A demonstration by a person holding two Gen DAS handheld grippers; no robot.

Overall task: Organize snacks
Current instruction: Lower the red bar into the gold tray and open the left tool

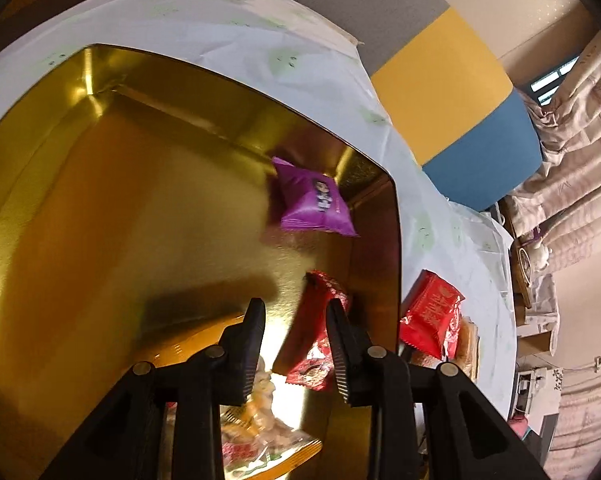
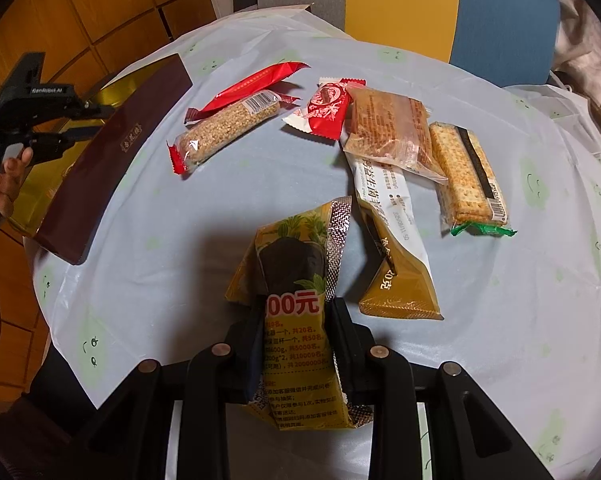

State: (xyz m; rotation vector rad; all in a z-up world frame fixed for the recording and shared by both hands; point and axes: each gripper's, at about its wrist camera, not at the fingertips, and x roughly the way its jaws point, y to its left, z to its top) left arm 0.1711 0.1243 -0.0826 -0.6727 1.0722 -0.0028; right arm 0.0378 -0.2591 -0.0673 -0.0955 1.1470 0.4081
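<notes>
Left wrist view: the left gripper [image 1: 296,312] hangs over the gold tin [image 1: 100,200], jaws slightly apart and empty; a red packet [image 1: 312,344] lies just behind. The right gripper [image 2: 294,312], low centre, pinches a yellow packet [image 2: 296,320].

Right gripper [image 2: 294,320] with jaws squeezed on a yellow snack bag [image 2: 296,308]. More snacks spread over the bench [image 2: 500,320]. Dark red box [image 2: 112,156] at the left.

Your gold metal tin [image 1: 100,200] sits left of the loose snacks; a purple packet [image 1: 314,204] and a red wrapper [image 1: 314,336] lie inside its right wall.
</notes>
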